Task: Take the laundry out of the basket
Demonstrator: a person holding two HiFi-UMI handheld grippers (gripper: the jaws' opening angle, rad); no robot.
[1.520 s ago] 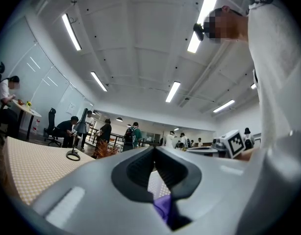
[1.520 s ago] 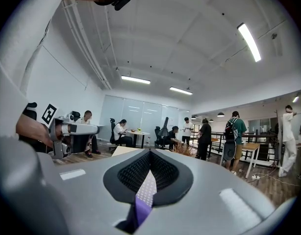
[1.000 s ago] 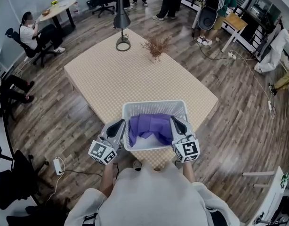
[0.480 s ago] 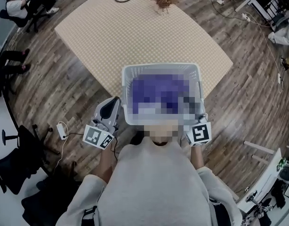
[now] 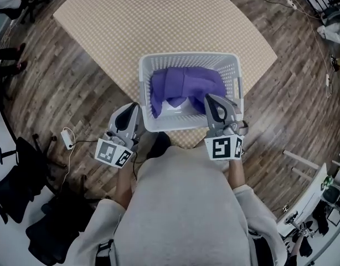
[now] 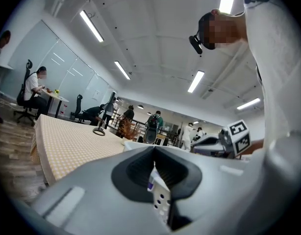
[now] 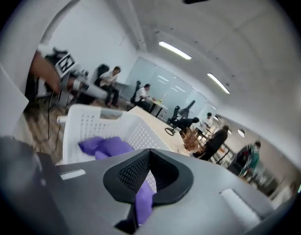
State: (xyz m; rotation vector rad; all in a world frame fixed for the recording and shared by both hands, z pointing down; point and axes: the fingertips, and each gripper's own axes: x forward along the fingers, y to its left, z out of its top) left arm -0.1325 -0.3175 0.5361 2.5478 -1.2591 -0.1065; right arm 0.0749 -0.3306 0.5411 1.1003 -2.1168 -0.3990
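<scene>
A white perforated basket (image 5: 186, 55) stands on the near corner of a beige chequered table (image 5: 159, 15), with purple laundry (image 5: 184, 85) heaped inside. My right gripper (image 5: 210, 97) is shut, its tips over the right edge of the laundry inside the front right corner. In the right gripper view the shut jaws (image 7: 149, 153) point across the basket (image 7: 91, 124); purple cloth (image 7: 99, 145) shows through the slit, and I cannot tell if it is pinched. My left gripper (image 5: 131, 107) is shut outside the basket's left wall, holding nothing (image 6: 154, 148).
Wood floor surrounds the table. A power strip (image 5: 66, 138) and cable lie on the floor at left, near a black office chair (image 5: 15, 182). A lamp base (image 6: 98, 131) and dried plant (image 6: 127, 129) stand far across the table. People sit and stand in the background.
The head view has tipped down and closer to the basket. My right gripper has moved from the basket's right rim to over the laundry's right edge. The left gripper stays beside the left wall.
</scene>
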